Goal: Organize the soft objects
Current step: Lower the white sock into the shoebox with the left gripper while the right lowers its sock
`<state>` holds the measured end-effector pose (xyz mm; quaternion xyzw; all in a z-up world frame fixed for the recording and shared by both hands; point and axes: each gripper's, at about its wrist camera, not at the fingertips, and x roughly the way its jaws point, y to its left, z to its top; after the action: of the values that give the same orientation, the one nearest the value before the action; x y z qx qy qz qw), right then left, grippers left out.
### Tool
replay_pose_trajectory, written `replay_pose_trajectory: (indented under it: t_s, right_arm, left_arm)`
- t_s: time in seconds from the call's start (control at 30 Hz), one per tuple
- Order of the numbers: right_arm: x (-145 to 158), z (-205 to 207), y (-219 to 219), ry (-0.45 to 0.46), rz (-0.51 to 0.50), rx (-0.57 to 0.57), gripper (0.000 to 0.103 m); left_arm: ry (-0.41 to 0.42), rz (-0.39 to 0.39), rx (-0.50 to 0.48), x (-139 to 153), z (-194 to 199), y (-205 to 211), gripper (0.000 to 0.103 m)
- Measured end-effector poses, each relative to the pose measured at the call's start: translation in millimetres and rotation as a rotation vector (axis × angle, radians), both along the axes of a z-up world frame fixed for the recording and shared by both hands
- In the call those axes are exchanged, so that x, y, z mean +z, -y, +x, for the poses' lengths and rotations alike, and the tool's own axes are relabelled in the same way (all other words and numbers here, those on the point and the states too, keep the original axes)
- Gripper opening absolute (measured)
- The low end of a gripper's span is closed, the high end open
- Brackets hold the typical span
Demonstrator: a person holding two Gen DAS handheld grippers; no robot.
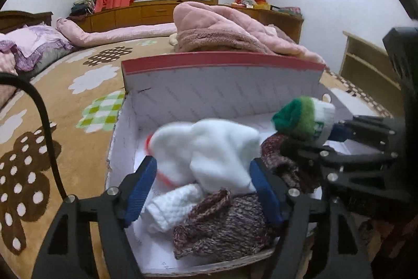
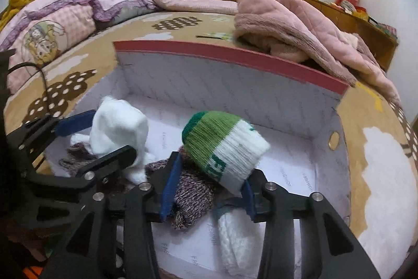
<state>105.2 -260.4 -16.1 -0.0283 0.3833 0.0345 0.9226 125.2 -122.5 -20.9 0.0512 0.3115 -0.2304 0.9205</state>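
A bedroom is shown, its bed (image 2: 109, 62) spread with a tan patterned blanket on which an open shoebox (image 1: 222, 85) stands. Mottled knit pieces (image 1: 222, 224) already lie inside. The left gripper (image 1: 201, 187) is angled down into the box, jaws wide, a white sock bundle (image 1: 209, 145) loose between them. The right gripper (image 2: 209, 187) is half open around a green-and-white sock roll (image 2: 224, 145); contact cannot be told.

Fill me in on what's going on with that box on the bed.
A person with a gripper in each hand is putting soft knitted things into an open cardboard box on the bed. The left gripper has a white fluffy item between its open jaws; the right gripper has a green-and-white knit piece between its jaws, which look loose around it. Both hang over a maroon knit item and a white one already in the box.
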Motion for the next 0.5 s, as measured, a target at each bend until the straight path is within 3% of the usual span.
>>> replay_pose_trajectory:
  t_s: [0.5]
  right_arm:
    - [-1.2,-3.6,1.6,0.016,-0.013,-0.031,0.052]
  left_arm:
    - [-0.001,0.005,-0.005,-1.4,-0.8,0.3,0.08]
